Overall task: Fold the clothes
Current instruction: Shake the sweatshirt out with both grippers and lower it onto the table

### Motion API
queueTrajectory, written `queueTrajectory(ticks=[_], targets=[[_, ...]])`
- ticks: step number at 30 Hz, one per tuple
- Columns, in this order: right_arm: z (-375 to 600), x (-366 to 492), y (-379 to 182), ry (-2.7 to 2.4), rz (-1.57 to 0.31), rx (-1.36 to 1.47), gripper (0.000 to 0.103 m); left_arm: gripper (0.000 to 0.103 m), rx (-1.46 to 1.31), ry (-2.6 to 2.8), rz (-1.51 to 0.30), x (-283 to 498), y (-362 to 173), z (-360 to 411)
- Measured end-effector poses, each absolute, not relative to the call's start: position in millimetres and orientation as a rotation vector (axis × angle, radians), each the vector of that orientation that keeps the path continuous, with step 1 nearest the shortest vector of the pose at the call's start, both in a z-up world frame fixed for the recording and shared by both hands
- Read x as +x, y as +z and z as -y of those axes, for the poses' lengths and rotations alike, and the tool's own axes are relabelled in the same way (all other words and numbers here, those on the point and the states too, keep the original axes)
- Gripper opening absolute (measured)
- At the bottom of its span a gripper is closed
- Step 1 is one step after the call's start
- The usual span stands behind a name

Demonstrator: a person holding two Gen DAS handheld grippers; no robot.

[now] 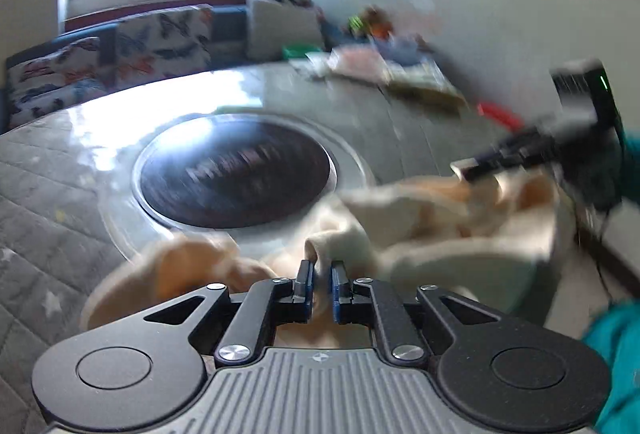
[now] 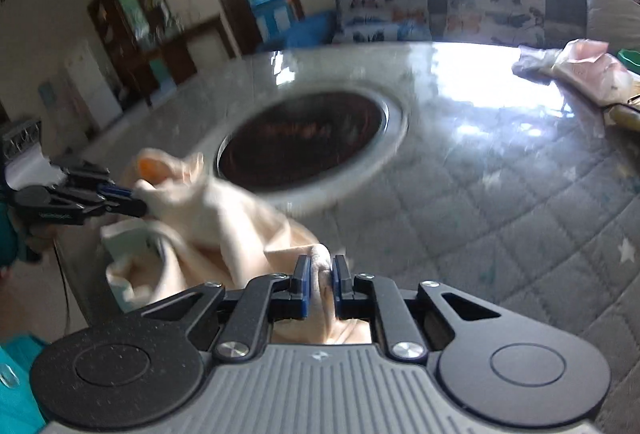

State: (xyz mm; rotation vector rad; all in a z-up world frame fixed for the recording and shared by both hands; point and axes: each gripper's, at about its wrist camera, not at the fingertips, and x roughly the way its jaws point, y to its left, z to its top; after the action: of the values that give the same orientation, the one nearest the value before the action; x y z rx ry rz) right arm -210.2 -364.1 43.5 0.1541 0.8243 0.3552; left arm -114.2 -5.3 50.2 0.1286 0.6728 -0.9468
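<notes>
Over the quilted table (image 2: 520, 226), both tongs (image 1: 322, 274) (image 2: 320, 270) pinch the cream garment (image 1: 440, 218); no writing legible.

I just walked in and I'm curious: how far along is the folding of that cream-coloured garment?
Early on. Done: the left gripper and the right gripper each pinch a bunch of the cream garment. In hand: it hangs crumpled between them over the table; both views are blurred. Left: spreading it flat and making every fold; no neat fold shows yet.
</notes>
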Motion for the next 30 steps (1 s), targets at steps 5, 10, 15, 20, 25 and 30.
queueTrajectory(ticks=[5, 10, 15, 20, 25, 30], targets=[[361, -213, 40, 0.368, -0.848, 0.148, 0.021, 0.022, 0.189, -0.988, -0.714, -129, 42, 7], [359, -217, 40, 0.362, -0.847, 0.157, 0.022, 0.046, 0.044, -0.963, -0.702, -115, 59, -5], [355, -223, 39, 0.382, -0.844, 0.122, 0.022, 0.036, -0.020, -0.901, -0.751, -98, 59, 0], [358, -225, 37, 0.370, -0.839, 0.136, 0.022, 0.024, 0.035, -0.885, -0.775, -99, 47, 6], [356, -226, 36, 0.378, -0.833, 0.122, 0.022, 0.032, 0.089, -0.868, -0.799, -100, 34, 12], [356, -225, 35, 0.379, -0.831, 0.118, 0.022, 0.035, 0.144, -0.851, -0.821, -101, 22, 19]])
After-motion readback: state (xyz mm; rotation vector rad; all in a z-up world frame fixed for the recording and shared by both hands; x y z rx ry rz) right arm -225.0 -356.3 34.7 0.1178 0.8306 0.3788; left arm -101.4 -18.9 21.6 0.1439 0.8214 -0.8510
